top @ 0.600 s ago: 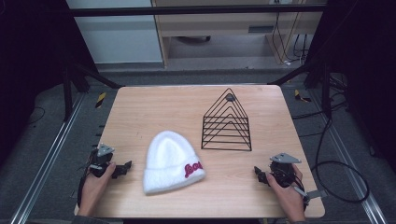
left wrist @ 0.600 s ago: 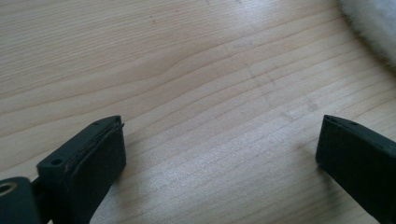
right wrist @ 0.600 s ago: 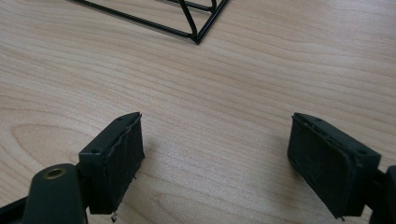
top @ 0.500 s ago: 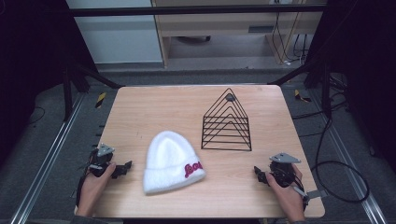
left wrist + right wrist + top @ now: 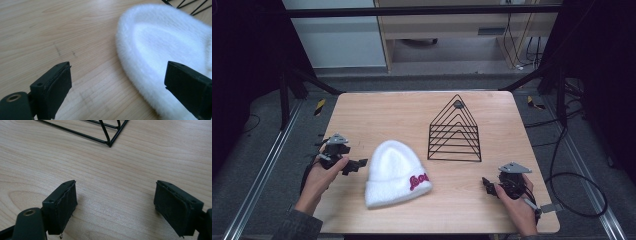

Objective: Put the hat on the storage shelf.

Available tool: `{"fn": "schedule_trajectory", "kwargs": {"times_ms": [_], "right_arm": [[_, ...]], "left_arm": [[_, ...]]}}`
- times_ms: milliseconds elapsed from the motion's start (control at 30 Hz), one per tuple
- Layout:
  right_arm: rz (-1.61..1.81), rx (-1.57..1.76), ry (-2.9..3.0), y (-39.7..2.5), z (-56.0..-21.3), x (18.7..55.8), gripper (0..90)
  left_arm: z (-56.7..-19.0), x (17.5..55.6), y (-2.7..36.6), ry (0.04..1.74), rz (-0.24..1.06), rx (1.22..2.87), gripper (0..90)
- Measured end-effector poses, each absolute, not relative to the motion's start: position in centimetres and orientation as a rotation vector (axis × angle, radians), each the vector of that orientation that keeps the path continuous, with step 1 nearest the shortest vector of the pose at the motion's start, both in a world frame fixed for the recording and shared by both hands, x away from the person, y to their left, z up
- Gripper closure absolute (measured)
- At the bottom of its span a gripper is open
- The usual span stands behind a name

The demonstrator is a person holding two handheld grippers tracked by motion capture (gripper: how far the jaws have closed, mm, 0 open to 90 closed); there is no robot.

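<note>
A light wooden table (image 5: 377,115) carries a white woolly hat (image 5: 394,170) near its front edge and a black wire rack (image 5: 455,131) right of centre.

The only lettering stands on the folded cuff of the fluffy white knitted beanie (image 5: 395,172) lying on the light wooden desk (image 5: 377,115), a short word in dark red embroidered script too blurred and small to read.

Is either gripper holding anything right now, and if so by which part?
Nothing is held. The left gripper is open beside the white beanie; the right gripper is open over bare table.
</note>
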State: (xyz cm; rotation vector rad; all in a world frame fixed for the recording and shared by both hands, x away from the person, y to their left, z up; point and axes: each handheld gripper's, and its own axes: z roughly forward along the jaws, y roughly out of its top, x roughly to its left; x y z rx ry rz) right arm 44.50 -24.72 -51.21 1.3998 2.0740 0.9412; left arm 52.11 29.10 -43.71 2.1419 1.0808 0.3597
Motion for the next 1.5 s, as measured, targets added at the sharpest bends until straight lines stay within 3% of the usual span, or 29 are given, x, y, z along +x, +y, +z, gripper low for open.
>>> {"fn": "schedule_trajectory", "kwargs": {"times_ms": [567, 1133, 1333, 1500], "right_arm": [[0.946, 1.386, 2.085, -24.7, -51.2, 44.6, 18.8], [0.946, 1.385, 2.085, -24.6, -51.2, 44.6, 18.8], [0.948, 1.385, 2.087, -24.6, -51.2, 44.6, 18.8], [0.948, 1.382, 2.088, -24.6, -51.2, 44.6, 18.8]], "left_arm": [[-43.6, 56.7, 24.4, 1.002, 0.323, 2.246, 12.5], [-46.1, 58.1, 22.5, 0.971, 0.348, 2.299, 28.6], [-46.5, 58.2, 22.4, 0.988, 0.343, 2.295, 41.1], [-46.9, 58.4, 22.2, 0.981, 0.34, 2.325, 42.9]]}}
